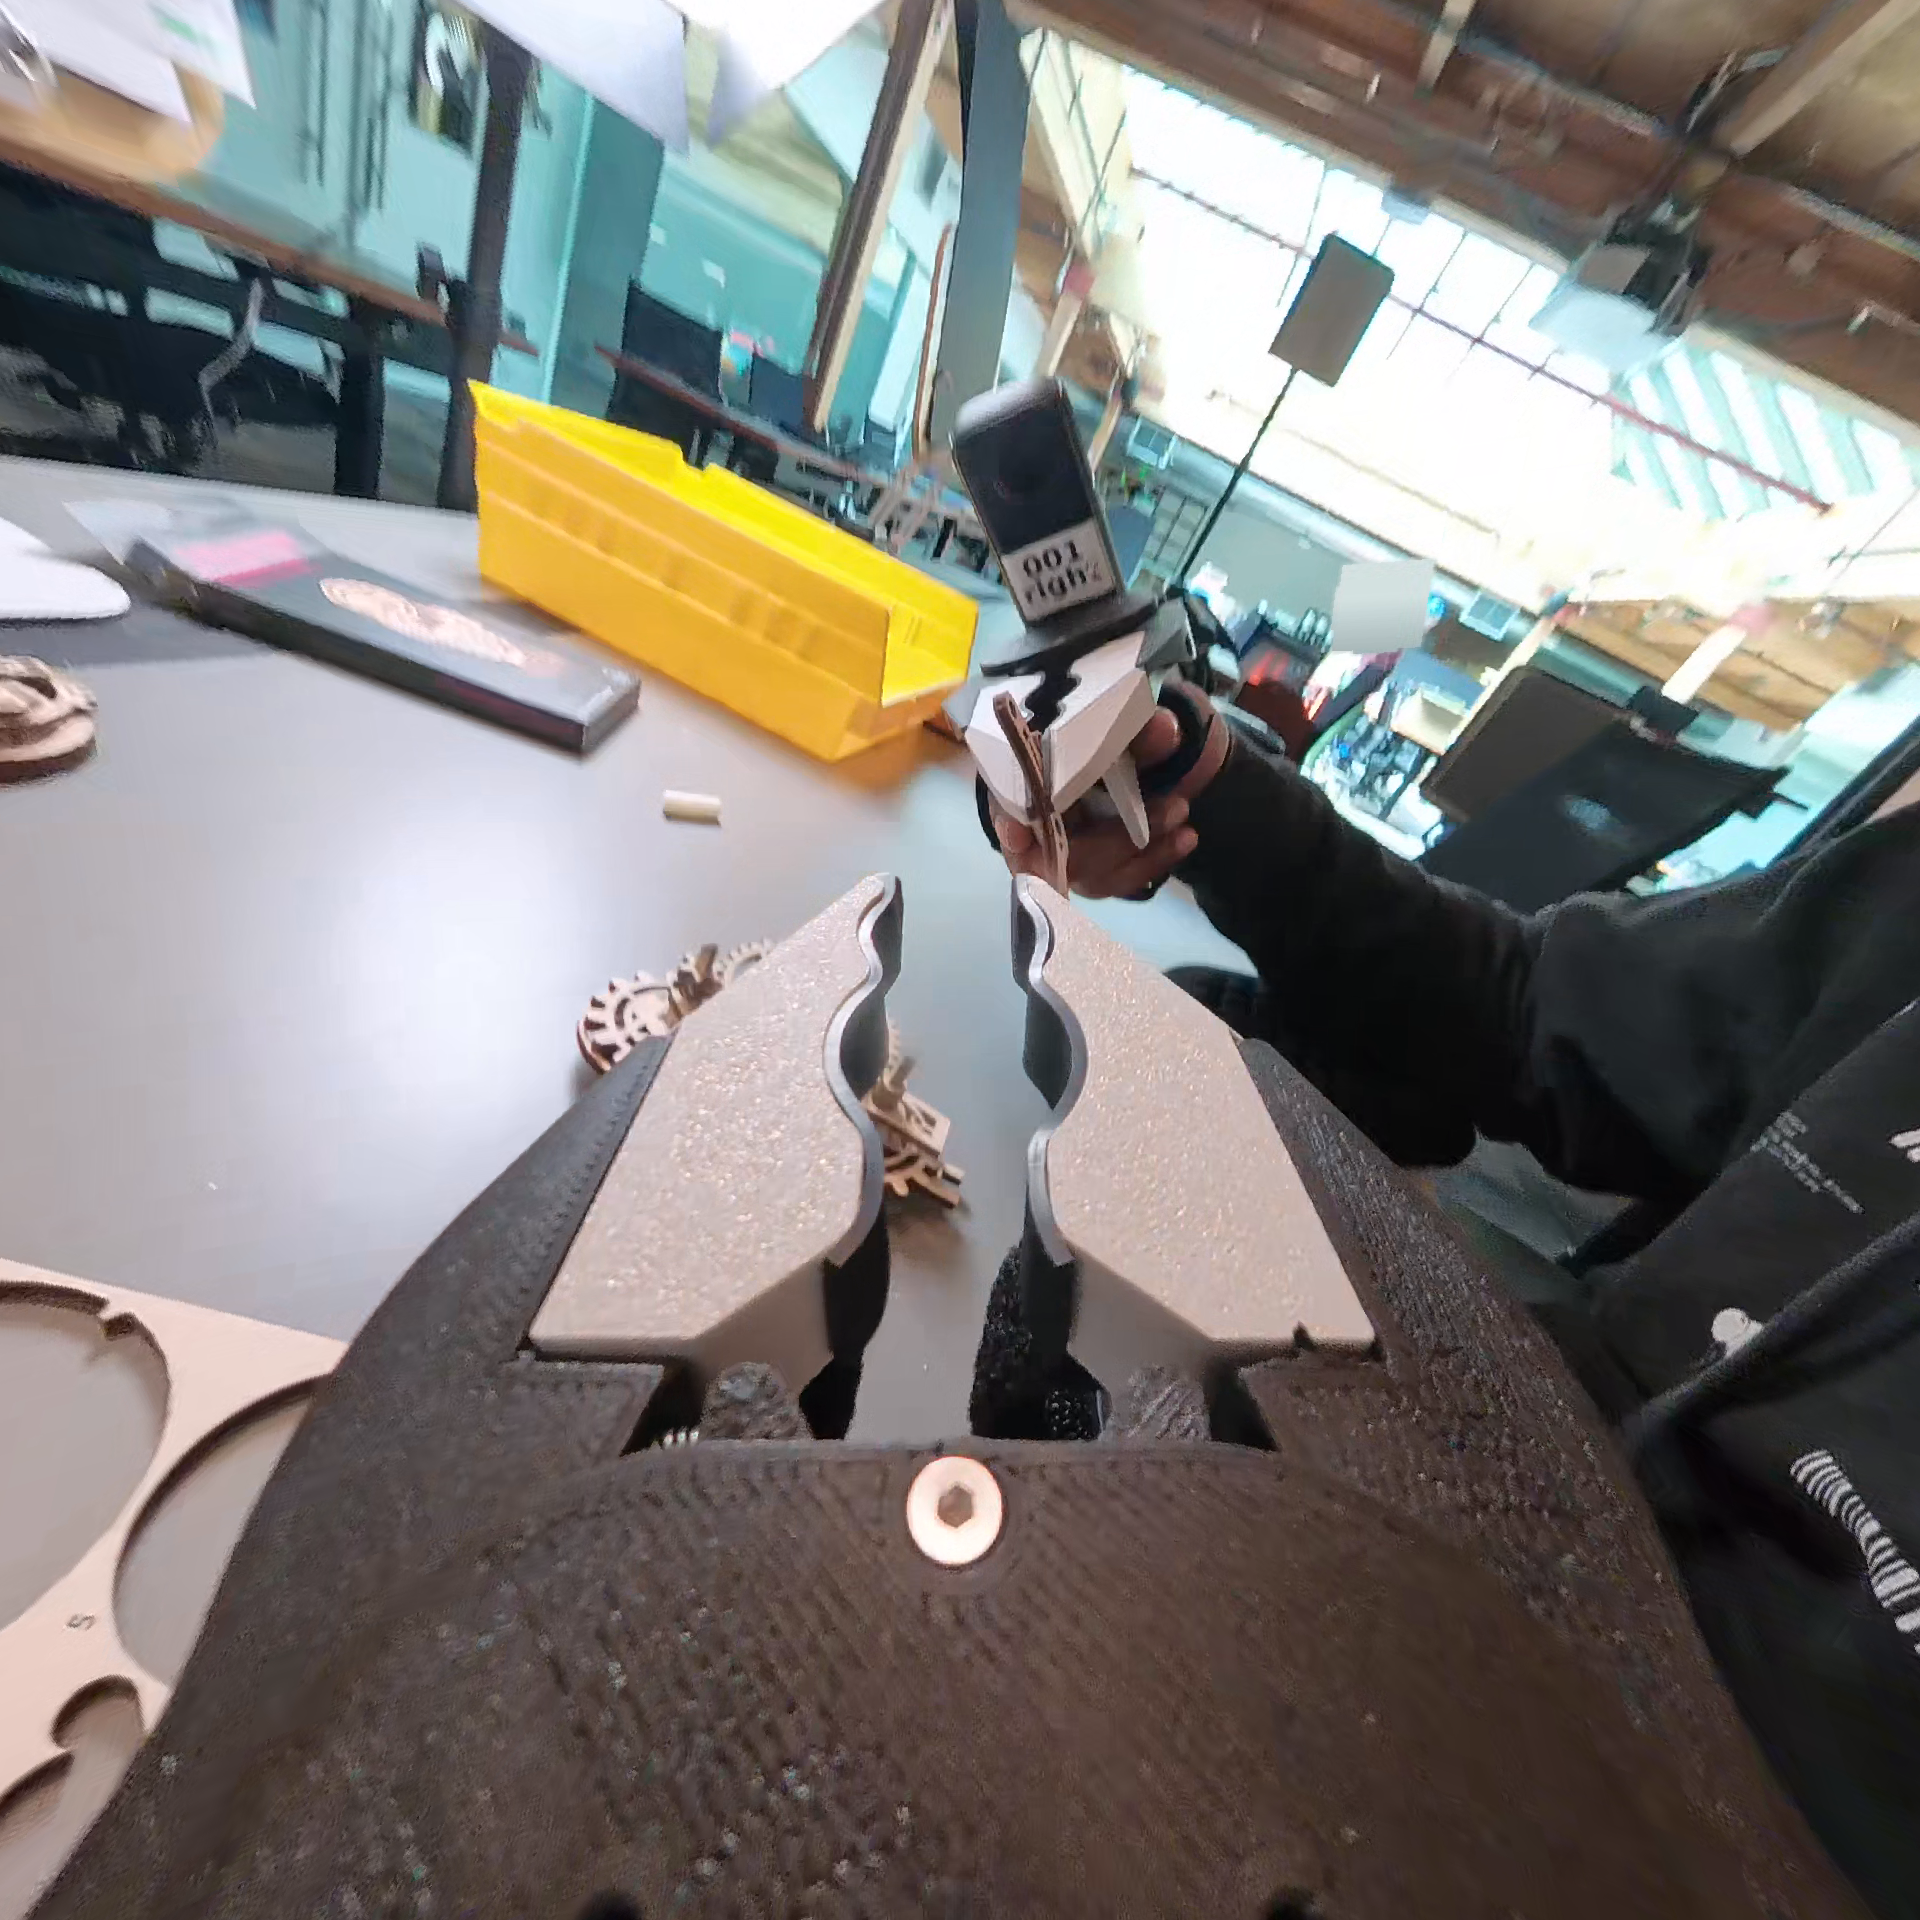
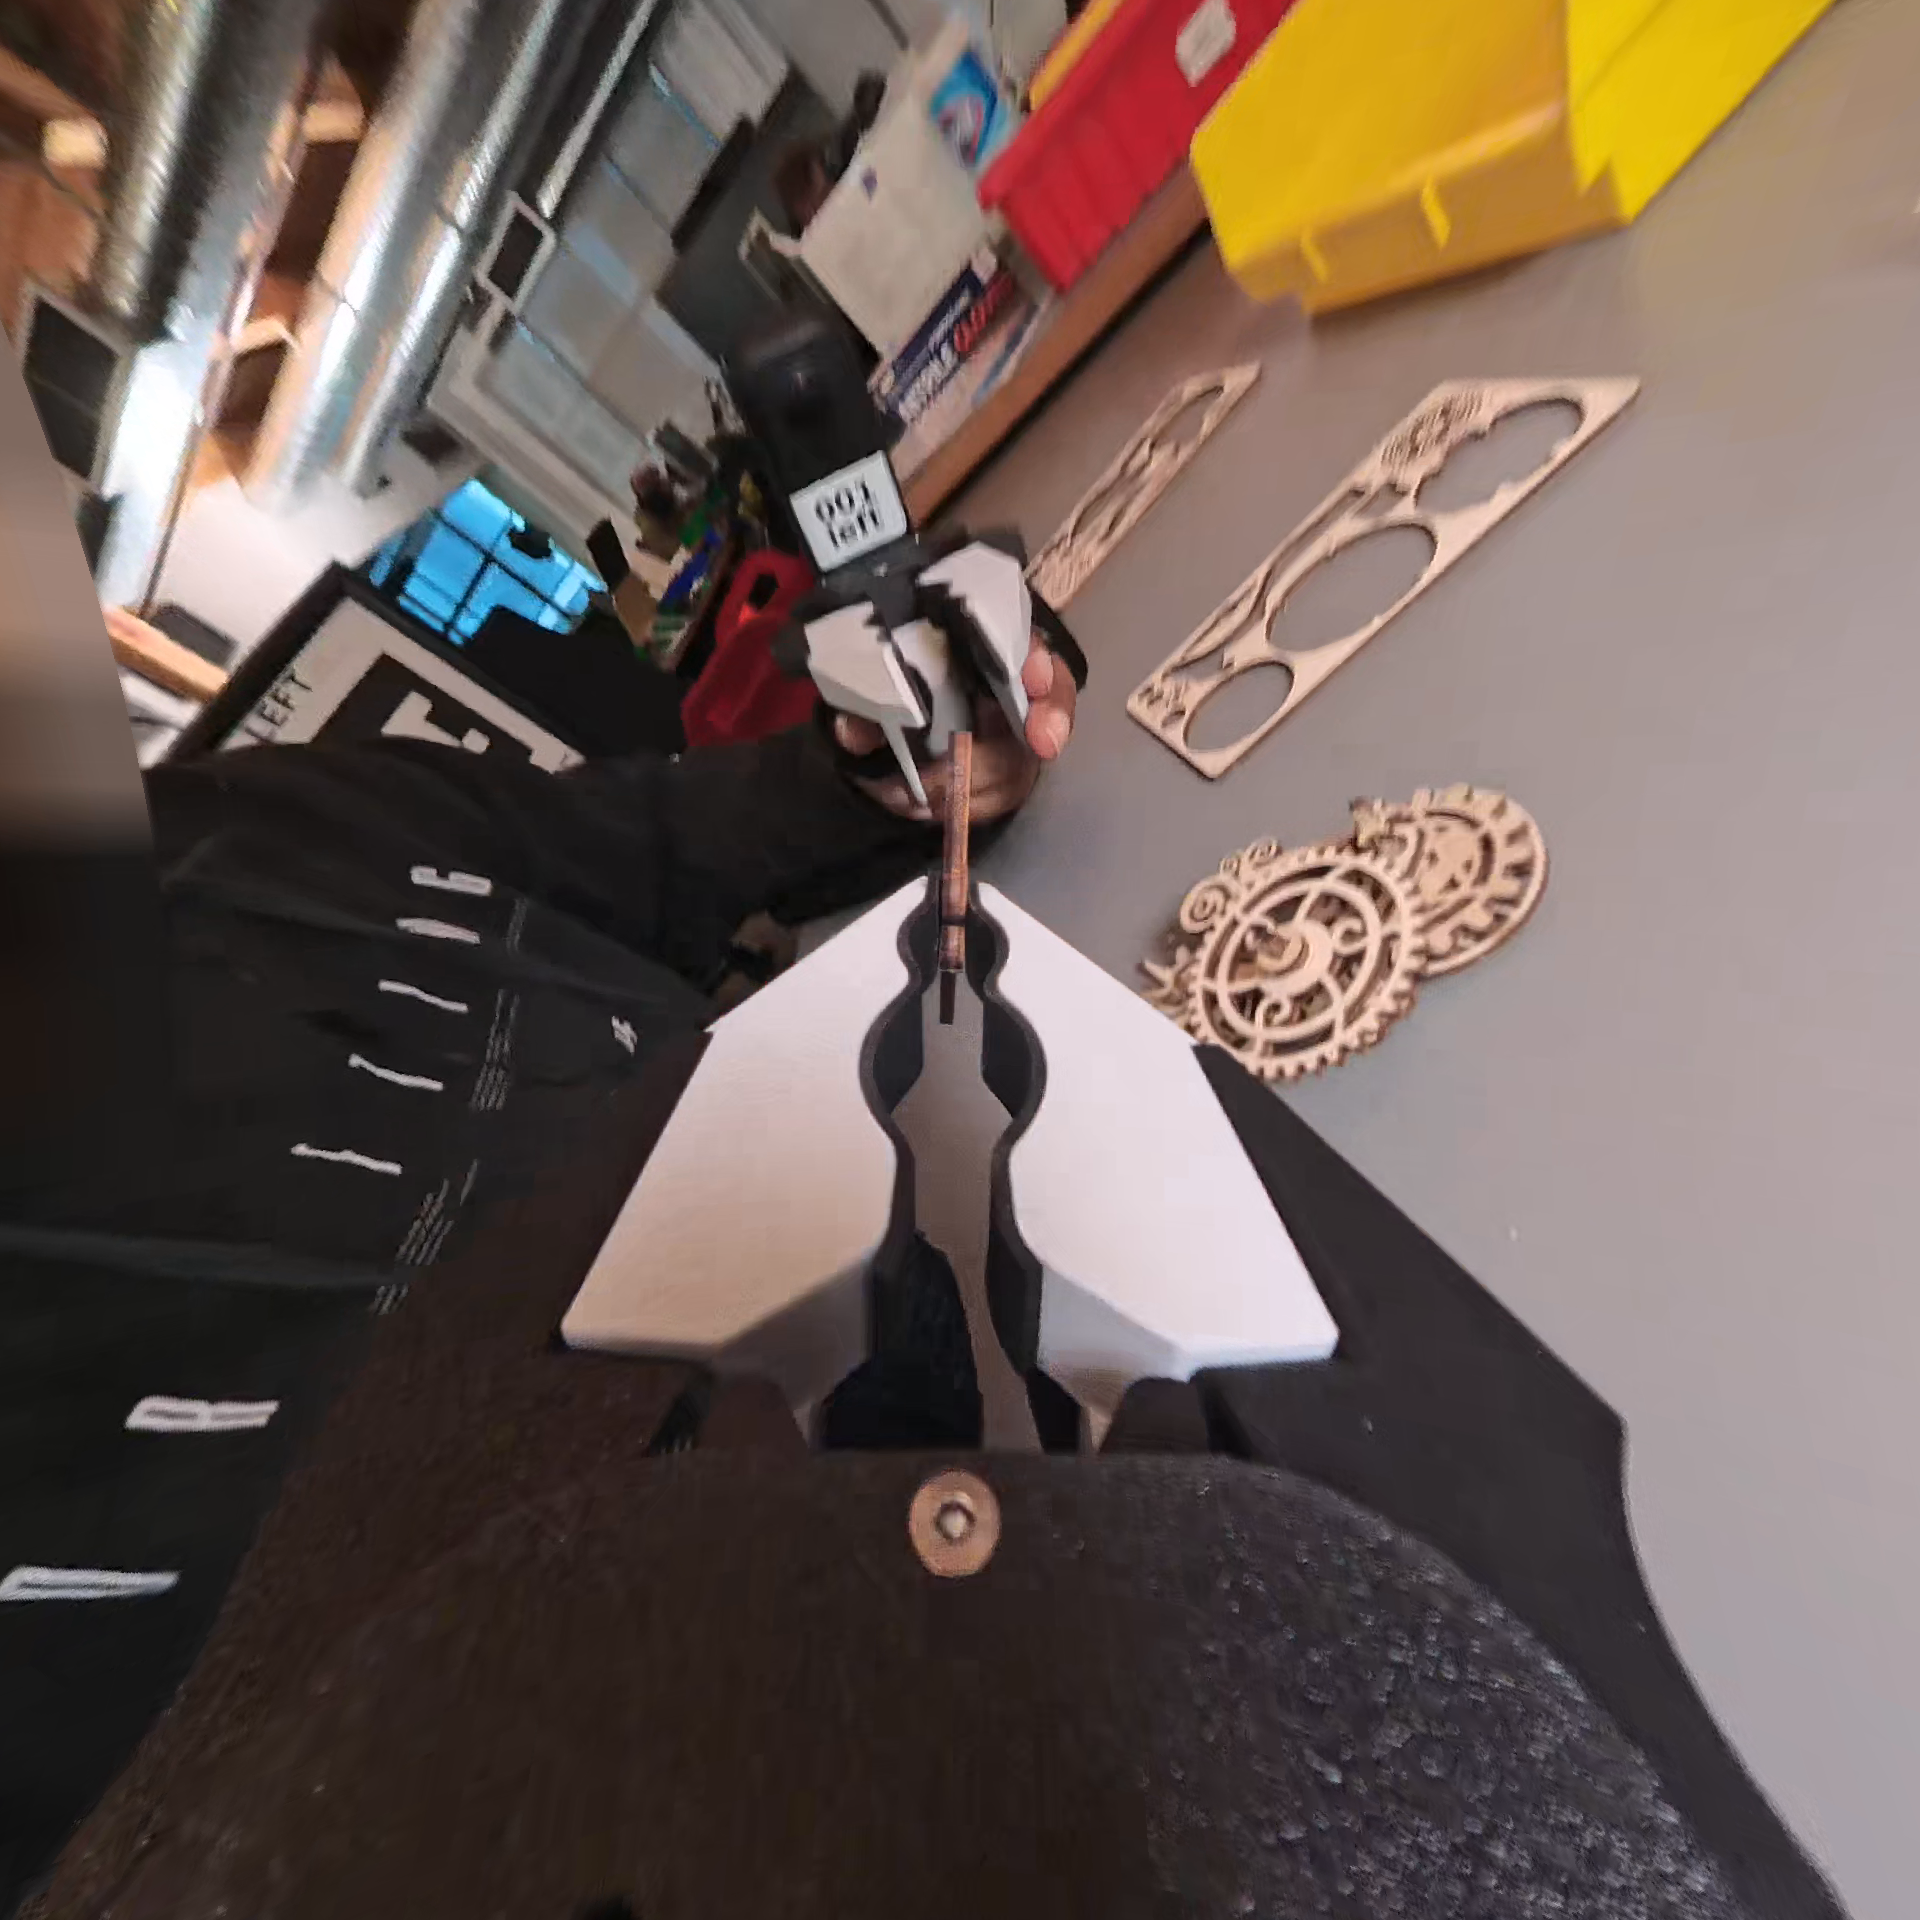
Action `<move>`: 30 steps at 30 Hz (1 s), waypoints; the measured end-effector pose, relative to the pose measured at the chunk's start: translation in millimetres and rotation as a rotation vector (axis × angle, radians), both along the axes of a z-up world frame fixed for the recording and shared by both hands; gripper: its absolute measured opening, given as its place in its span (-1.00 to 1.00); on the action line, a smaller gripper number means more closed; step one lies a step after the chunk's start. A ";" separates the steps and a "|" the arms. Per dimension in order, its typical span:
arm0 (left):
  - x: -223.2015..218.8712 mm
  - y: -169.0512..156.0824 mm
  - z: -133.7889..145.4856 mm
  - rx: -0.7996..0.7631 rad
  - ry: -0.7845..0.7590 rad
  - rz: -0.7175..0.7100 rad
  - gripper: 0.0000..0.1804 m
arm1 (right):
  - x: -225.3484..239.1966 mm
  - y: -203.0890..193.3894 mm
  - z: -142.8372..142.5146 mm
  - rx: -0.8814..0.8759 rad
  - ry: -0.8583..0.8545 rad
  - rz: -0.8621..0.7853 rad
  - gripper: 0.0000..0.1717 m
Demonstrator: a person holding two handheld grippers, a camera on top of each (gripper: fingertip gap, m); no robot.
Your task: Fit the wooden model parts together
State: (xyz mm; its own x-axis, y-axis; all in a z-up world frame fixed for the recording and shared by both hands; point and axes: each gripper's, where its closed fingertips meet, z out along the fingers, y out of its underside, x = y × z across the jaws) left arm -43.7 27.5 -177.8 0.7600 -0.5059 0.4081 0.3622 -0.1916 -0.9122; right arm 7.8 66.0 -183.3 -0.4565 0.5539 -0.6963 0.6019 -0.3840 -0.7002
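My right gripper [image 2: 954, 896] is shut on a thin brown wooden part [image 2: 958, 821], seen edge-on and sticking out past the fingertips. The left wrist view shows the same right gripper [image 1: 1039, 764] in the air above the table, with the flat curved part [image 1: 1036, 791] pinched between its fingers. My left gripper [image 1: 956, 902] is open with nothing between its fingers; it also shows open in the right wrist view [image 2: 930, 675], just beyond the part. A wooden gear assembly [image 2: 1320, 956] lies on the grey table [image 2: 1714, 935], and it shows partly behind my left fingers [image 1: 644, 1008].
Punched-out wooden sheets [image 2: 1382, 561] [image 1: 104, 1455] lie on the table. A yellow bin [image 1: 707, 582] and a red bin [image 2: 1112, 114] stand at the far side. A black box [image 1: 384, 623], a small white peg [image 1: 692, 808] and another wooden assembly [image 1: 42, 717] lie to the left. Across from one pair of fingers to the other is roughly 8 centimeters. It is some 20 centimeters from my right tips to the small white peg [image 1: 692, 808].
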 end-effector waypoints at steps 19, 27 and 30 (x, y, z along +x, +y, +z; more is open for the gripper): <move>32.9 38.1 -30.4 -0.268 0.059 -0.320 -0.96 | -11.4 -17.8 -45.7 0.107 -0.167 0.214 -0.98; -2.4 70.5 -5.0 -0.234 -0.292 -0.206 -0.99 | -28.2 16.8 -23.1 0.002 -0.045 -0.013 -0.83; -19.4 83.0 2.5 -0.218 -0.432 -0.147 -0.99 | -28.0 15.3 -23.6 -0.011 -0.039 -0.032 -0.82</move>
State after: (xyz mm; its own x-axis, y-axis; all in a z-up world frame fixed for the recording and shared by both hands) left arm -63.1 110.5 -175.3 0.4255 -0.4629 0.7776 0.6522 -0.4388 -0.6181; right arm -20.1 81.4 -206.9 -0.4113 0.5601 -0.7191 0.6159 -0.4108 -0.6722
